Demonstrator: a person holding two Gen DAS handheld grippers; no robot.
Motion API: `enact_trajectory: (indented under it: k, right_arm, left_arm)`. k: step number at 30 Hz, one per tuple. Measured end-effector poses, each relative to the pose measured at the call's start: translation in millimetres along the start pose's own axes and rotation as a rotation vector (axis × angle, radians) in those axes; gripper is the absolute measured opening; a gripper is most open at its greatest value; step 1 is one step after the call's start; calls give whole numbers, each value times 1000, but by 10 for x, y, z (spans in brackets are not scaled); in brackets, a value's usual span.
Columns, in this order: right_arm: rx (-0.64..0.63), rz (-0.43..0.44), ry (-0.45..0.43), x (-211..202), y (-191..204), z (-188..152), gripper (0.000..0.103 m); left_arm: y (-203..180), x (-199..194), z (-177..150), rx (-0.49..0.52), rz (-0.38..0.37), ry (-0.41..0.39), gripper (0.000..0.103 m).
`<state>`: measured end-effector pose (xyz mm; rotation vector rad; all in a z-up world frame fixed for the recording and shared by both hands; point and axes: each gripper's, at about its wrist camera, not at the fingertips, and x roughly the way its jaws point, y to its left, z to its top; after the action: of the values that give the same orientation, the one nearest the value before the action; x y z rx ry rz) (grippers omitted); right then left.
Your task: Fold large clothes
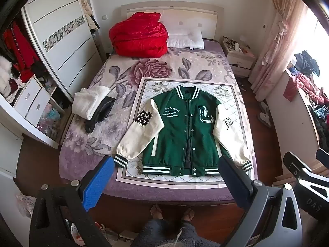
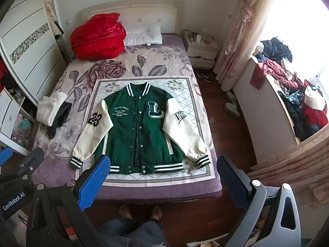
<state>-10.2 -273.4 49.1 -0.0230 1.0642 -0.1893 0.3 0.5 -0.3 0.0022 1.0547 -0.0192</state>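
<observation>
A green varsity jacket (image 1: 185,131) (image 2: 141,127) with cream sleeves lies flat and face up on a white patterned mat (image 1: 232,94) (image 2: 191,103) at the foot of the bed. Its front snaps are undone and both sleeves angle outward. My left gripper (image 1: 166,164) hovers well above the bed's near edge, jaws wide open, nothing between them. My right gripper (image 2: 162,164) hangs at a similar height, also wide open and empty. Each gripper's frame shows at the side of the other view: the right gripper (image 1: 306,173), the left gripper (image 2: 22,170).
A folded white and black garment (image 1: 92,107) (image 2: 54,111) lies at the bed's left side. A red quilt (image 1: 139,36) (image 2: 98,37) and a pillow (image 1: 185,38) sit at the headboard. The wardrobe (image 1: 61,41) stands left, a cluttered ledge (image 2: 292,94) right. A person's bare feet (image 1: 172,212) stand at the bed's foot.
</observation>
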Motion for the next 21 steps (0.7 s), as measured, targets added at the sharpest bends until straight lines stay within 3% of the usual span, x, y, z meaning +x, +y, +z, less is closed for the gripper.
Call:
enact_trajectory:
  k: [21]
  right_arm:
    - [-6, -8, -20, -34, -43, -27, 103]
  left_arm:
    - [-19, -8, 39, 7, 10, -19, 103]
